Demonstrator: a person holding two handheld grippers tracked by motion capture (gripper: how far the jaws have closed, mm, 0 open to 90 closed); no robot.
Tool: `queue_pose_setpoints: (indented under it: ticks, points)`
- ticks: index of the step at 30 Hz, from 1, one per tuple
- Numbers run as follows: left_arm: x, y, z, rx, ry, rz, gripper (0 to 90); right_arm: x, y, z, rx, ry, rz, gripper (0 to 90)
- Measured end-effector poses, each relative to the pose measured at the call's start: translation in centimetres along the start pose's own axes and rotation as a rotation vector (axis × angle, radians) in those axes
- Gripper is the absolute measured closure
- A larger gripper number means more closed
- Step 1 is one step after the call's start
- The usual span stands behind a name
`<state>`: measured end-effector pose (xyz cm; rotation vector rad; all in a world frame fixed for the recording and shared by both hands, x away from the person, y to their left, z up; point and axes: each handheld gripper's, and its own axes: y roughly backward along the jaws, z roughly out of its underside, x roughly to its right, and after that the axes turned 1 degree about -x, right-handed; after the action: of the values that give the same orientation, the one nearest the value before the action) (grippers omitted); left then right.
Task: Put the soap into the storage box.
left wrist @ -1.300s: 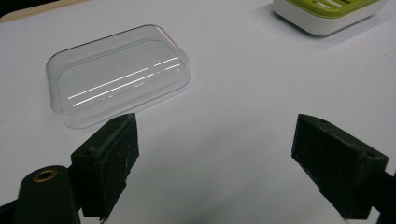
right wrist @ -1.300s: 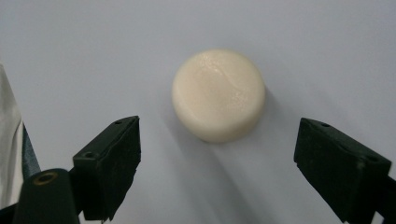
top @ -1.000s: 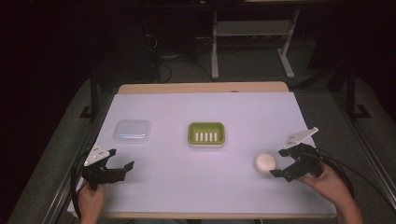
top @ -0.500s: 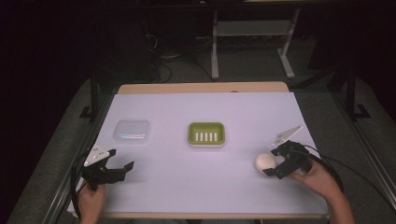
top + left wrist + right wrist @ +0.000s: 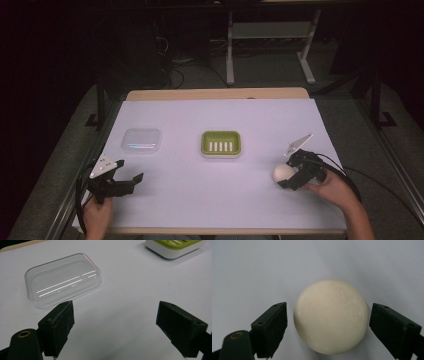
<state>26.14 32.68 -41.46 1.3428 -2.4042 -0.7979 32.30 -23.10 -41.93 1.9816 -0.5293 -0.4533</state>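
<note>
While its two black jaws stand spread, the right gripper brackets the round cream-white soap bar lying on the white table sheet, gaps either side. The left gripper gapes empty near the clear plastic rectangular lid.

Round cream soap bar lies flat on white table, near front-right edge.
</note>
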Motion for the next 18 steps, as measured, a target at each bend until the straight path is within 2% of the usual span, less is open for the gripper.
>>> queue_pose_setpoints:
  ticks: [3, 18]
  points:
    - [0.0, 0.0, 0.0, 0.001, 0.0, 0.0, 14.5, 0.0, -0.5, -0.2, -0.022, 0.007, 0.004, 14.2]
    - [0.0, 0.0, 0.0, -0.001, -0.004, -0.001, 14.5, -0.1, -1.1, -0.3, -0.056, 0.026, 0.026, 15.8]
